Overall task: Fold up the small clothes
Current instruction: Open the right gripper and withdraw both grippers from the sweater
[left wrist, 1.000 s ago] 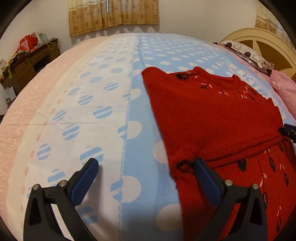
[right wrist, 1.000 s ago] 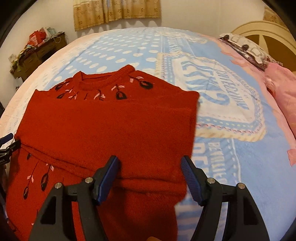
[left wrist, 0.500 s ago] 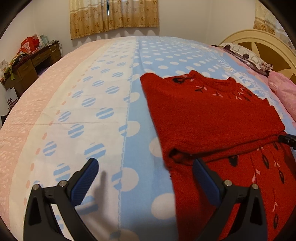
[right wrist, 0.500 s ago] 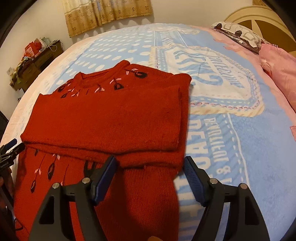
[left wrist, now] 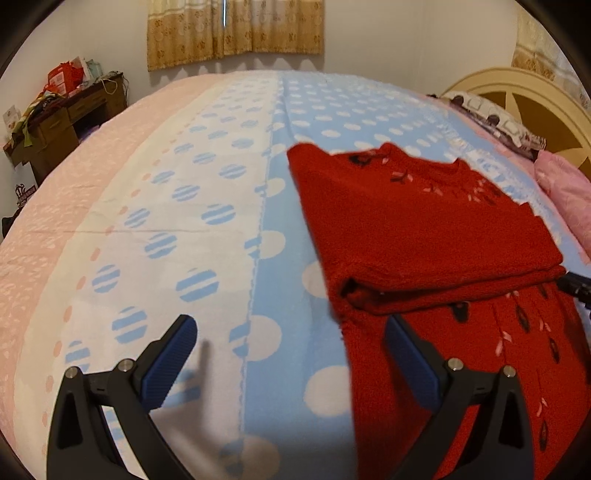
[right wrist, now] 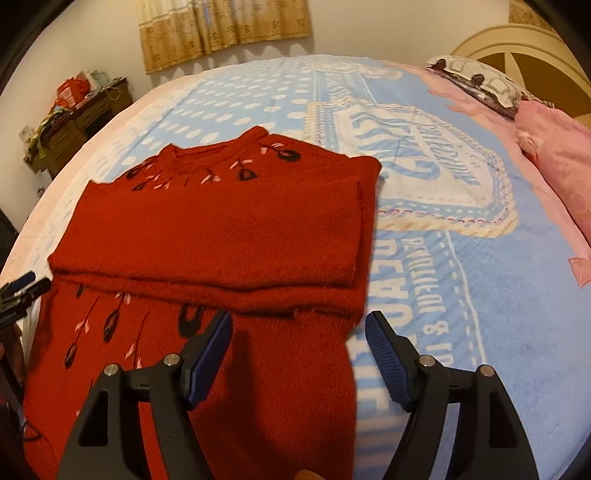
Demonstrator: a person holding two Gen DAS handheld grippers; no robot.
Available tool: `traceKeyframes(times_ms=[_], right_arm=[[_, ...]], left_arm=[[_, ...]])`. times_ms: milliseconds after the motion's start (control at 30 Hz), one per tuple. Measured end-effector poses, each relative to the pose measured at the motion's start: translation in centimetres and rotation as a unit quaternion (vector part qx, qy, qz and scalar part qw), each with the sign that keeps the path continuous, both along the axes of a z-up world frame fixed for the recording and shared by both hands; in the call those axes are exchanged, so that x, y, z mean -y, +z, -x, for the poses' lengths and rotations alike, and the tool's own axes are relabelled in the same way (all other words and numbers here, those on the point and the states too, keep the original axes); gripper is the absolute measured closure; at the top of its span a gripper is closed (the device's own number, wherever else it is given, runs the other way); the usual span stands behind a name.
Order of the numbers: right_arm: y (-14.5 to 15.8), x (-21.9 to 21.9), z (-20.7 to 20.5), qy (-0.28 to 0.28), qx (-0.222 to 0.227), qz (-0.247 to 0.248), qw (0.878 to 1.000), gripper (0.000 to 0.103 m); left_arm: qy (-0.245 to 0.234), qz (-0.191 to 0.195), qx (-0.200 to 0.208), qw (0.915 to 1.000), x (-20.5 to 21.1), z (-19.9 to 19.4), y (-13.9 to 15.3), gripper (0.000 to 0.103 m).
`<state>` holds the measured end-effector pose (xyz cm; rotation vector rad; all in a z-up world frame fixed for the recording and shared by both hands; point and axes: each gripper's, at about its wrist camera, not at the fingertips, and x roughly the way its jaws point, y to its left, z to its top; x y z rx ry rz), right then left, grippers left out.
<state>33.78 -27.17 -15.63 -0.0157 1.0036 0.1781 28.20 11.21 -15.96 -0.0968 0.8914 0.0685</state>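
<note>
Left gripper [left wrist: 291, 356] nearest, jaws spread wide, nothing between them; it hangs over the bedspread [left wrist: 207, 236] just off the sweater's left edge. Right gripper [right wrist: 298, 349] jaws also released, empty, over the sweater's lower right part. Red sweater [right wrist: 221, 236] lies flat on the bed, sleeves folded across the chest, bottom half unfolded toward the cameras, neckline with embroidery farthest. Beyond: pink pillow [right wrist: 554, 147], headboard [left wrist: 517, 96], cluttered desk [left wrist: 62, 122], curtain [right wrist: 221, 29].

Likely risks: the thick knit could bunch if the hem is pinched unevenly; lifting the two sides out of step would skew the fold; dragging the hem could pull the stacked sleeves loose, since they only rest there.
</note>
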Motion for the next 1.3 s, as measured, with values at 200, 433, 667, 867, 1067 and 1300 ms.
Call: traceKeyframes(times_ms=[200, 433, 667, 867, 1067, 1300], right_arm=[[0.3, 0.1, 0.7, -0.008, 0.004, -0.008, 1.0, 0.028], [1.3, -0.8, 3.3, 0.009, 0.018, -0.01, 1.0, 0.028], [1.9, -1.2, 5.6, 0.016, 0.025, -0.018, 0.999, 0.028], [2.3, -1.5, 7.4, 0.023, 0.03, -0.02, 0.999, 0.028], [2.7, -1.8, 9.2, 0.031, 0.034, -0.024, 0.999, 0.028], [2.4, -2.4, 11.8, 0.042, 0.032, -0.028, 0.998, 0.028]], left_arm=[[0.005, 0.002, 0.029, 0.9996, -0.1, 1.9, 1.8, 0.0], [-0.001, -0.002, 0.072, 0.9974, 0.5, 4.6, 4.5, 0.0], [-0.006, 0.004, 0.085, 0.9963, 0.9, 7.0, 5.5, 0.0], [-0.014, 0.006, 0.094, 0.9954, 1.5, 9.1, 6.1, 0.0], [-0.022, 0.005, 0.104, 0.9943, 2.1, 11.1, 6.6, 0.0], [-0.031, 0.002, 0.107, 0.9938, 2.8, 13.6, 6.7, 0.0]])
